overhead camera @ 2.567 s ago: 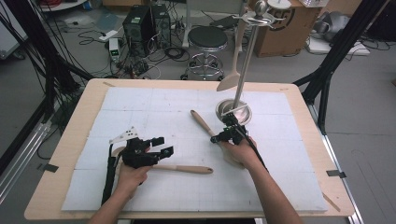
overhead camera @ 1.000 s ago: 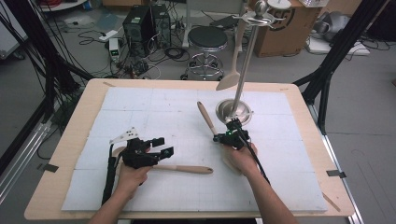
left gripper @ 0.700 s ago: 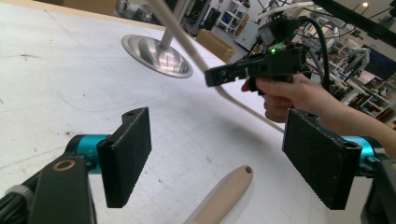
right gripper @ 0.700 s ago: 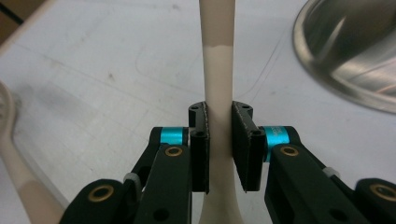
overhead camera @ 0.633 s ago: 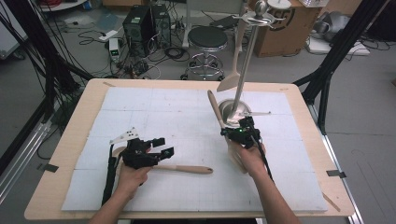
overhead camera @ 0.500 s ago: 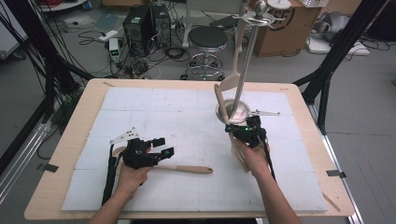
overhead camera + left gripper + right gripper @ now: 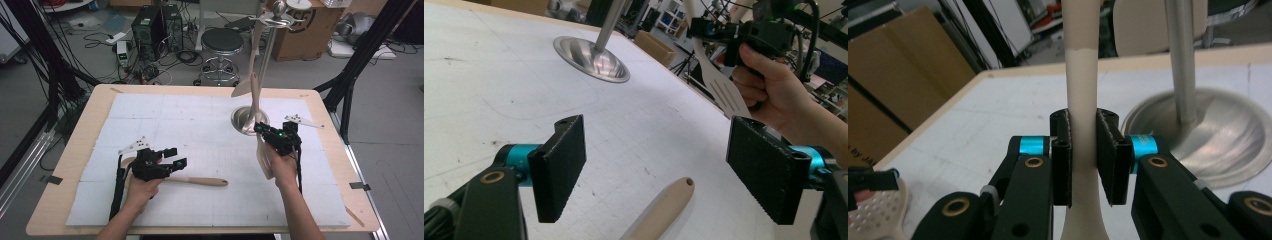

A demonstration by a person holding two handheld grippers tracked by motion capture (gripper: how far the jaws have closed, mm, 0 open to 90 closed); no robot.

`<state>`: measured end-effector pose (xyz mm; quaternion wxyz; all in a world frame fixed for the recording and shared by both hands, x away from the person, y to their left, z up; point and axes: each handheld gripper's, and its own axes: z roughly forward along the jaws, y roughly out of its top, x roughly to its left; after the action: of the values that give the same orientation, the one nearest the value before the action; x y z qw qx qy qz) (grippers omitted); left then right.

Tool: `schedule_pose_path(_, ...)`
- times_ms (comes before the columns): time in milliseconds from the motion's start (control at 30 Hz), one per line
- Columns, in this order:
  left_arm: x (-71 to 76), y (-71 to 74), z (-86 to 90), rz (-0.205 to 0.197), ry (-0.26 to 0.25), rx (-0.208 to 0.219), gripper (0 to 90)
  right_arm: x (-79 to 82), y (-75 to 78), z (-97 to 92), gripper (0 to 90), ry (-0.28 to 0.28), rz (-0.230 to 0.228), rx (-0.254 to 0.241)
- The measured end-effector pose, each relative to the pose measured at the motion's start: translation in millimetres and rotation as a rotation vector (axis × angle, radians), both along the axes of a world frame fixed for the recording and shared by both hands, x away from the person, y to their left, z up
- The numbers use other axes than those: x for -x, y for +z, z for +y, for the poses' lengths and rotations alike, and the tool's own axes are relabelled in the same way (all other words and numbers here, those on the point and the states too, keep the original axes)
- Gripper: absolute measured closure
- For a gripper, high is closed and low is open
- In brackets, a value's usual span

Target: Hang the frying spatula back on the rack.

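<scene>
Lifting the slotted wooden spatula point(image 7: 261, 131) off the table point(image 7: 320, 200), we have swung it from lying flat on the white mat point(image 7: 200, 120) to standing nearly upright, handle up and slotted blade down by our right hand. The right gripper point(image 7: 276, 136) has travelled up and toward the utensil stand point(image 7: 264, 65), and in the right gripper view its jaws are clamped on the spatula's handle point(image 7: 1081, 100), the pads pressing it from both sides. The handle tip now reaches up beside the stand's pole, just in front of its round metal base point(image 7: 245, 121). A pale spatula point(image 7: 246, 85) already hangs from the hooks at the top of the stand.

Our left gripper point(image 7: 167, 159) has kept where it was. Its jaws stand wide apart with nothing between the pads, and it rests over the near end of a second wooden utensil point(image 7: 197, 181), whose rounded handle with a hole at the tip point(image 7: 667, 202) lies flat on the mat between the jaws but untouched by them.

We judge the tilt to upright as preparation for hanging: the handle end must rise further to meet a hook on the stand. The second utensil waits its turn, so the work looks roughly midway.
</scene>
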<state>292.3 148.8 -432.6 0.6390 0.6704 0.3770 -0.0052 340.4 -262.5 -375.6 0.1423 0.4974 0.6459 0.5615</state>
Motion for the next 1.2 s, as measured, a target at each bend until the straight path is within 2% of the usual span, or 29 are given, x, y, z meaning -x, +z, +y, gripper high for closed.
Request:
schedule_pose_path(233,-0.2,-0.2,-0.4,-0.003,-0.005,-0.002,24.5,10.1,15.3,-3.7,78.7,-0.049,-0.121,-0.017)
schedule_pose_path(500,0.1,0.3,0.3,-0.005,-0.002,-0.003,24.5,16.9,32.2,-4.8,78.7,-0.105,-0.217,-0.047)
schedule_pose_path(933,0.2,0.5,0.8,-0.008,0.0,0.004,24.5,17.0,57.2,-7.7,78.8,-0.143,-0.3,-0.064)
schedule_pose_path(1200,0.1,0.9,1.1,-0.008,0.001,0.007,24.5,18.9,77.3,-12.4,78.8,-0.155,-0.341,-0.041)
